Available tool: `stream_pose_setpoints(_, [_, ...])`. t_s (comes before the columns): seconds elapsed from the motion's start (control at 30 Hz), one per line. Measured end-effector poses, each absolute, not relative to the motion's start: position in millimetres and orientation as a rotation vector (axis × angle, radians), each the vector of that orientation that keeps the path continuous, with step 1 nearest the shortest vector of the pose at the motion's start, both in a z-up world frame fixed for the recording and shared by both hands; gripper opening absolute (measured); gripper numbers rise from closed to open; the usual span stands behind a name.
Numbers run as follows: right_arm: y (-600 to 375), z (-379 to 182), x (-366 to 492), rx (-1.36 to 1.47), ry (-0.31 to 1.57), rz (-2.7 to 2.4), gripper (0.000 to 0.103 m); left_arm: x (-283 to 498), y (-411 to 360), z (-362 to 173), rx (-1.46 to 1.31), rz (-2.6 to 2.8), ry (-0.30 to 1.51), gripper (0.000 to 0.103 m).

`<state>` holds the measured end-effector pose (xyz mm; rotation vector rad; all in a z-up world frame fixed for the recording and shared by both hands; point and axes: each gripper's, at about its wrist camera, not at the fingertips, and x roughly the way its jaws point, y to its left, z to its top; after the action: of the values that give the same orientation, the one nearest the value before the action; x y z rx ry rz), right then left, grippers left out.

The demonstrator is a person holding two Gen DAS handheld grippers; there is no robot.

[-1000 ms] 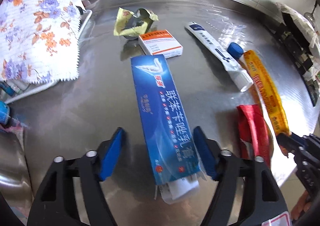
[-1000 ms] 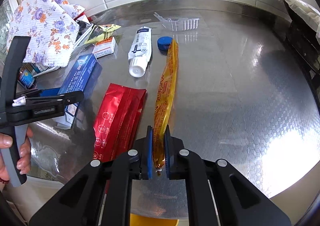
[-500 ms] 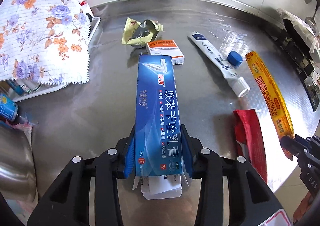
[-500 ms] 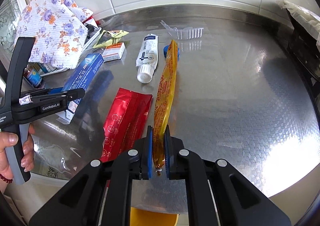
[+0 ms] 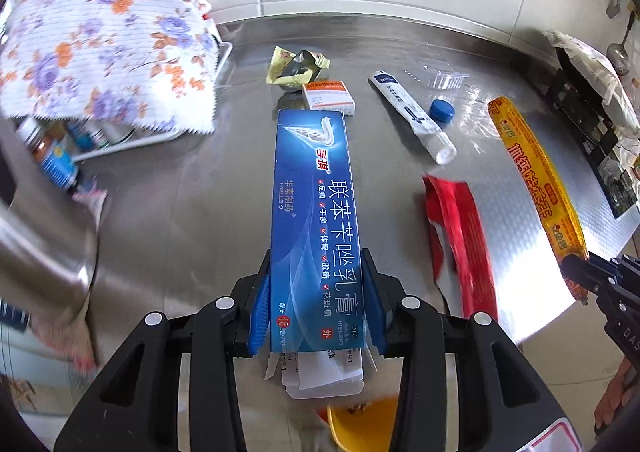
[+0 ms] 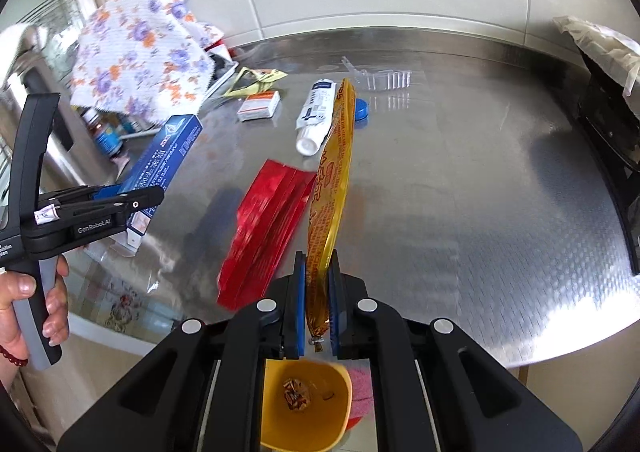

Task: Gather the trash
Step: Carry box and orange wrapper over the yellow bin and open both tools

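My left gripper (image 5: 316, 300) is shut on the near end of a long blue box (image 5: 314, 212) and holds it lifted above the steel table (image 5: 180, 212). The box also shows in the right wrist view (image 6: 168, 156). My right gripper (image 6: 318, 288) is shut on the end of a long yellow sausage wrapper (image 6: 330, 180), raised off the table (image 6: 460, 192); it also shows in the left wrist view (image 5: 536, 176). A red foil bag (image 6: 268, 236), a white tube (image 6: 314, 116), a blue cap (image 6: 361, 108), a small orange-and-white box (image 6: 259, 106) and a crumpled yellow wrapper (image 6: 256, 78) lie on the table.
A yellow bin (image 6: 306, 404) with some trash in it stands below the table's near edge. A floral cloth (image 6: 140, 48) covers a rack of bottles at the left. A clear plastic tray (image 6: 380, 78) lies at the back. A dark appliance (image 6: 608, 120) stands at the right.
My left gripper closed on the blue box and lifted it toward the near edge. My right gripper drew the yellow wrapper back and up; the bin has come into view.
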<state>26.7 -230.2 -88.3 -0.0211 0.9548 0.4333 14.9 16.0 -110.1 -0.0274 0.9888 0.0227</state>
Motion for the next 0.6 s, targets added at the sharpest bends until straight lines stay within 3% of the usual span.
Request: stream_pose_setpoints(0.6, [-240.1, -77.2, -100.7, -0.007, 0.917, 0.430, 0.010, -111.3, 5.0, -110.0, 0.002, -0.027, 0.975, 0.040])
